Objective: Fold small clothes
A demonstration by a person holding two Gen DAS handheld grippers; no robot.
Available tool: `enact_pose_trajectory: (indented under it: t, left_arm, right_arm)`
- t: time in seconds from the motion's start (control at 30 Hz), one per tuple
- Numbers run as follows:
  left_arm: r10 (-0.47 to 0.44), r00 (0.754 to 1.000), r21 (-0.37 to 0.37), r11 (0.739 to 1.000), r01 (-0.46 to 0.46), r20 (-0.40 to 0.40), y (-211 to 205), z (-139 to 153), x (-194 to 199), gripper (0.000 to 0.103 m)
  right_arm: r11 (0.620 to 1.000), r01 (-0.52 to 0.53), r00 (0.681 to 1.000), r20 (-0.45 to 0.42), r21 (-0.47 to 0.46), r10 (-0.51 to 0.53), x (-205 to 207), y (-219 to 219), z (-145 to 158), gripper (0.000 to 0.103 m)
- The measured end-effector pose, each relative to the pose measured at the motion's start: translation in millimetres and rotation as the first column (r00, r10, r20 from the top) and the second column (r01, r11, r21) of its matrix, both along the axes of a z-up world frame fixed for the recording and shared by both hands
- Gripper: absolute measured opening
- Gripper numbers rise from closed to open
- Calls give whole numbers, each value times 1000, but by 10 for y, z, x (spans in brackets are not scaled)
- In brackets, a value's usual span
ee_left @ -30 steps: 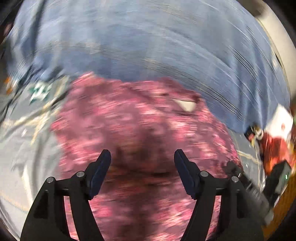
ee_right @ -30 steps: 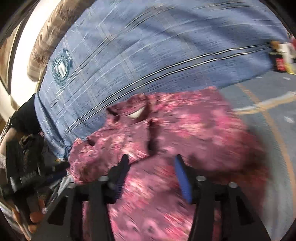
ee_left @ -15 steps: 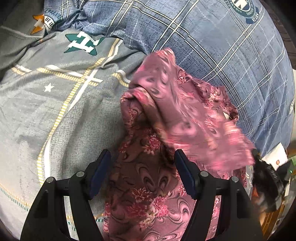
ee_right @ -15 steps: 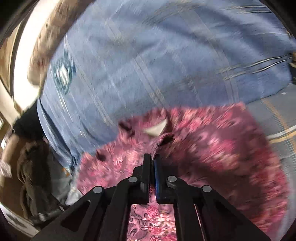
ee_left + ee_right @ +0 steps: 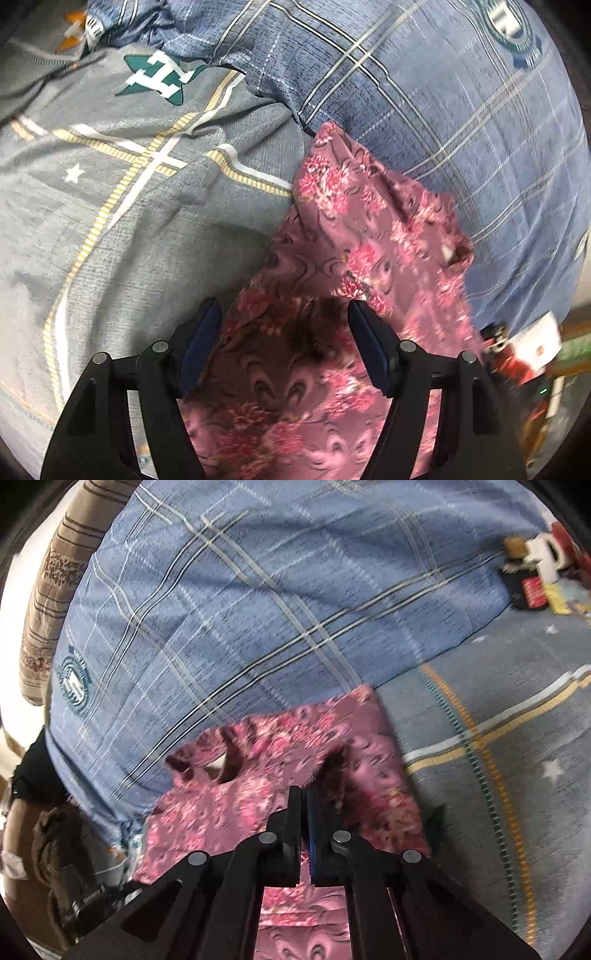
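A small pink floral garment [image 5: 332,332] lies on the grey bed sheet [image 5: 129,240], its far part folded over and lifted. My left gripper [image 5: 286,343] is open, its fingers hovering either side of the garment's near part without holding it. In the right wrist view my right gripper [image 5: 303,801] is shut on a fold of the same floral garment [image 5: 258,775] and holds that part raised. The garment's collar opening [image 5: 221,766] shows to the left of the fingers.
A large blue plaid pillow or quilt [image 5: 258,609] lies just behind the garment, also seen in the left wrist view [image 5: 443,110]. A brown striped cushion [image 5: 55,572] sits far left. Small boxes and clutter [image 5: 535,572] lie at the far right of the bed.
My right gripper closed on the garment's upper part and pulled it over and sideways. The left gripper stayed open and shifted a little over the garment.
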State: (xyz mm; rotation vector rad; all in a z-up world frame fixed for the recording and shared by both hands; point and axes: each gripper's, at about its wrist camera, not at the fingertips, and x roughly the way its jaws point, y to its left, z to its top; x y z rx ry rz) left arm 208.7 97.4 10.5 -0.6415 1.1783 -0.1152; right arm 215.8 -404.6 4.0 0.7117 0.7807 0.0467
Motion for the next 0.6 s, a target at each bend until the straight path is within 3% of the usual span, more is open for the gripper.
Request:
enact_pose_trajectory:
  t: [0.03, 0.17, 0.23, 0.33, 0.47, 0.6]
  left_arm:
    - [8, 1000, -22, 1000, -8, 2, 11, 4, 11, 70]
    - [29, 999, -52, 998, -30, -25, 17, -42, 103, 70]
    - [42, 998, -122, 991, -47, -41, 49, -53, 91, 70]
    - [63, 998, -183, 981, -59, 14, 89, 99, -77, 70]
    - [70, 997, -211, 976, -61, 34, 85, 164, -98, 70]
    - [67, 997, -177, 982, -73, -38, -18, 8, 137, 69]
  right_arm:
    - [1000, -3, 1000, -5, 11, 3, 7, -10, -21, 8]
    - [1000, -9, 999, -53, 27, 10, 14, 10, -99, 9]
    - [1000, -9, 997, -71, 28, 11, 14, 29, -134, 10]
    - [997, -5, 998, -63, 73, 10, -27, 6, -157, 14]
    - [994, -2, 999, -54, 105, 8, -75, -27, -178, 21]
    - [995, 6, 998, -59, 99, 0, -81, 33, -182, 28]
